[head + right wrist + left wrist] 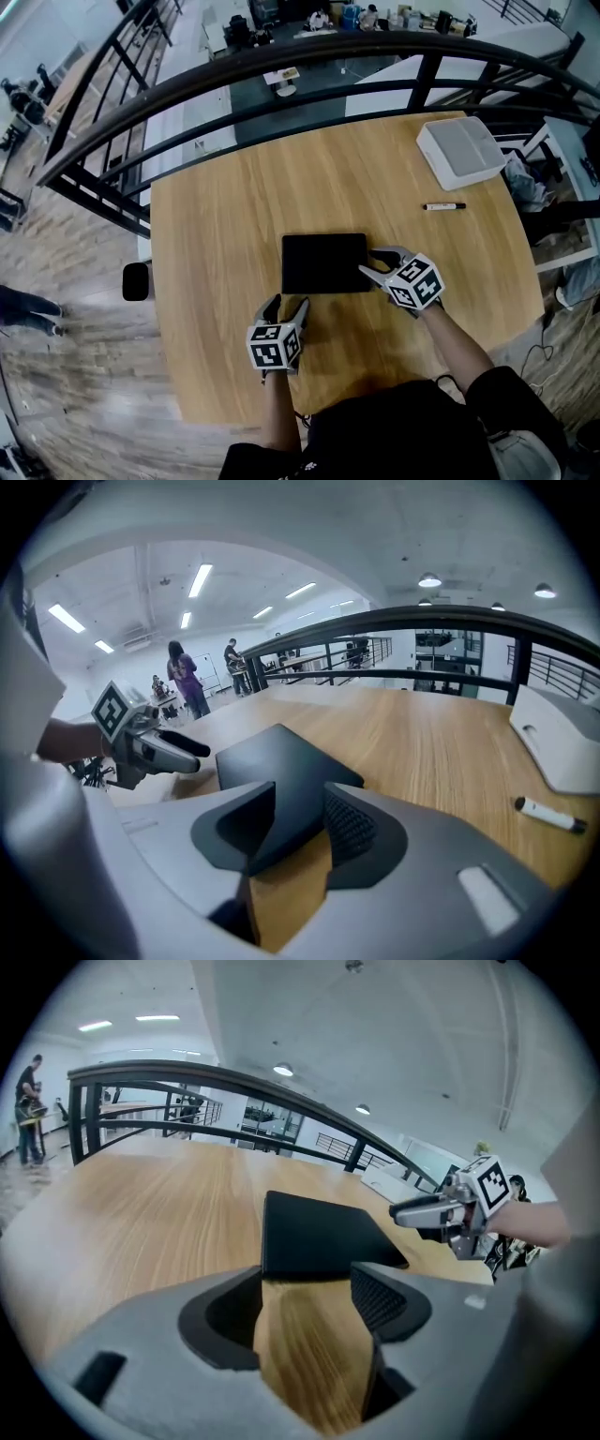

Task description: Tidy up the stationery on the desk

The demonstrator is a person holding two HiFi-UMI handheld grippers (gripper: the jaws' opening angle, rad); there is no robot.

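Black pad (323, 262): lies flat near the middle of the desk (216, 234), long side across.
Right gripper (373, 262): at the pad's right edge; jaws stand moderately apart. In the right gripper view the pad's near corner (277, 761) runs into the gap between them, and no pad is seen pressing on it.
Left gripper (287, 305): just short of the pad's near edge, by its left corner; jaws wide, with only bare wood between them and the pad (319, 1237) beyond their tips.
Marker (443, 206): lies on the desk to the right, well apart from the pad.
White box (459, 150): on the far right corner of the desk, beyond the marker.
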